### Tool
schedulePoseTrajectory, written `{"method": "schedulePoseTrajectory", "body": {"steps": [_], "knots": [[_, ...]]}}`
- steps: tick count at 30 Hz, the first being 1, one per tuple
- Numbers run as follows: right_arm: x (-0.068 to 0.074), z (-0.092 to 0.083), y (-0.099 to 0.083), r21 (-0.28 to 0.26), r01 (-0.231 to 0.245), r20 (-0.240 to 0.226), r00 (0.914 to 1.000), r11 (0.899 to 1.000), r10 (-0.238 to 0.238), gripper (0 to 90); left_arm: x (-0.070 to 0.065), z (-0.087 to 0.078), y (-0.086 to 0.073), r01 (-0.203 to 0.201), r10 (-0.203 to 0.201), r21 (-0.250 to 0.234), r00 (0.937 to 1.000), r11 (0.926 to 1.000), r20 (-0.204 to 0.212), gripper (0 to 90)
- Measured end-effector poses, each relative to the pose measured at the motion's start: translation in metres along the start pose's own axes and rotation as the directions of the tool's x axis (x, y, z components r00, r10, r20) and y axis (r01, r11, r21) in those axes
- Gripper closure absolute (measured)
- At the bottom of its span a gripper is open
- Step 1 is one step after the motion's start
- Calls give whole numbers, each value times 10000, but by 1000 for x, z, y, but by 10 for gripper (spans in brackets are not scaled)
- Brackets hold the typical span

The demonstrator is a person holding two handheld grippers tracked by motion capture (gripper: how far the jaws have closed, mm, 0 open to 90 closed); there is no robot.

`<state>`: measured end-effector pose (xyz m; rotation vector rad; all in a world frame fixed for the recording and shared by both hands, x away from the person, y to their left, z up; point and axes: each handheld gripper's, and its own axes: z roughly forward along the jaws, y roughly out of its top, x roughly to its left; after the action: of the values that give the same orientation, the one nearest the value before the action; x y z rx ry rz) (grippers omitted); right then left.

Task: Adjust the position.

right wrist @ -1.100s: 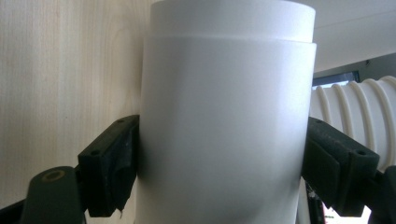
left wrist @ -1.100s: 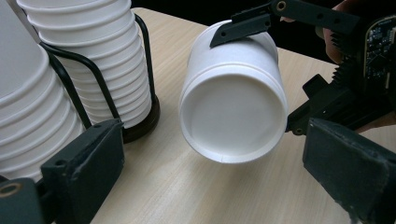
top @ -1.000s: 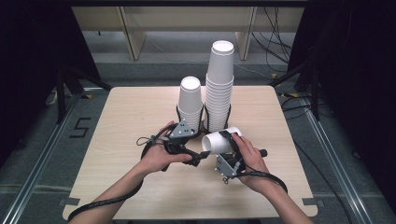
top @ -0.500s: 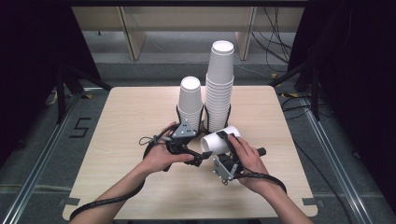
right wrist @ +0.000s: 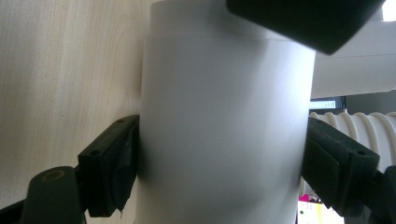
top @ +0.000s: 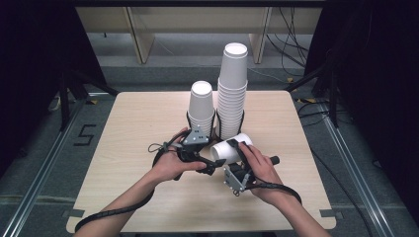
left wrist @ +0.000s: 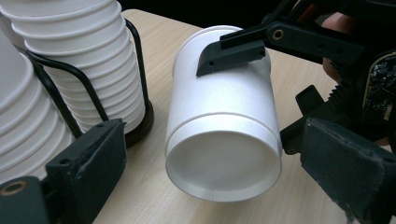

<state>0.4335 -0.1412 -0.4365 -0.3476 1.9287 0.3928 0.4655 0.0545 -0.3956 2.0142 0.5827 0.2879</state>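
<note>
cup (top: 229, 149): centre of high view, on its side just above the surface (top: 123, 128), in front of two upright cup stacks (top: 232, 94)
axis: level, open mouth toward left gripper (left wrist: 224, 186)
right gripper (right wrist: 219, 158): fingers clamped on cup's wall
left gripper: fingers have just been closing, straddle the rim, no contact
hidden: cup's base end; possibly nested cups, cannot tell

Left gripper (left wrist: 205, 186) jaws just been closing, narrowing toward cup (left wrist: 224, 140) rim at frame centre; pads not yet touching cup.
</note>
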Motion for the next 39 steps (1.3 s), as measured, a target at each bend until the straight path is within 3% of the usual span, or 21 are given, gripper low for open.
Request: {"method": "schedulePoseTrajectory", "body": {"steps": [2,4,6,8,9,10,12,14,15,20,22,23,24,25,28,29,31,32,33,35,39], "knots": [[-2,1,0,-145,388,-85,9992,9991,-389,191,-1,0,1,-17,17,16,10000,10000,20,69],[-1,1,1,-159,67,39,10000,9999,-66,191,-1,0,2,-47,47,12,10000,10000,20,71],[-1,2,1,-126,262,-137,9996,9996,-263,191,0,1,2,-61,61,-71,10000,10000,53,73],[0,2,1,-239,140,35,9999,9996,-139,191,0,2,3,-61,62,-58,10000,10000,64,75],[3,2,2,-96,-233,-30,9997,9997,232,191,0,2,2,-69,69,-49,10000,10000,26,75],[1,3,2,-232,236,51,9997,9995,-235,192,0,2,2,-53,53,-55,10000,10000,20,75],[4,2,5,-118,-214,95,9997,9997,215,191,-1,3,2,-36,36,-61,10000,10000,26,75],[4,3,4,-342,64,188,9998,9994,-57,191,-1,2,3,-52,52,18,10000,10000,70,75],[2,1,5,-4,385,-104,9992,9993,-385,191,-1,2,4,-66,66,36,10000,10000,75,75],[-1,2,5,-52,845,27,9964,9964,-845,191,-1,4,5,-7,6,60,9998,10000,190,77],[1,2,6,-203,481,327,9983,9986,-475,191,0,5,4,-35,33,110,9998,9999,181,78],[1,2,6,-268,639,328,9975,9976,-630,191,0,6,4,-33,31,131,9998,9999,188,81],[3,2,6,-181,289,115,9995,9994,-287,191,0,6,4,8,-11,150,9998,9999,198,81],[0,2,6,-220,784,265,9966,9967,-778,192,-1,7,3,25,-27,67,9997,10000,243,81],[1,2,7,-233,889,247,9958,9958,-883,191,-1,8,3,19,-22,148,9998,9999,211,83],[-4,1,7,-157,1699,99,9854,9853,-1698,191,-1,9,2,120,-122,84,9998,9999,184,84],[-2,4,7,-415,1674,7,9859,9850,-1675,191,-1,10,2,124,-126,98,9998,9999,179,87],[0,3,8,-249,1287,-72,9916,9914,-1289,191,-1,10,2,94,-97,156,9998,9998,179,88],[-1,4,8,-528,2155,429,9760,9751,-2134,192,0,10,2,83,-86,193,9998,9998,174,88],[2,2,10,-113,1461,60,9893,9892,-1460,191,1,11,2,15,-20,184,9996,9998,268,89],[1,3,11,-278,1725,33,9850,9846,-1725,192,0,11,3,79,-82,302,9999,9995,120,92]]}}
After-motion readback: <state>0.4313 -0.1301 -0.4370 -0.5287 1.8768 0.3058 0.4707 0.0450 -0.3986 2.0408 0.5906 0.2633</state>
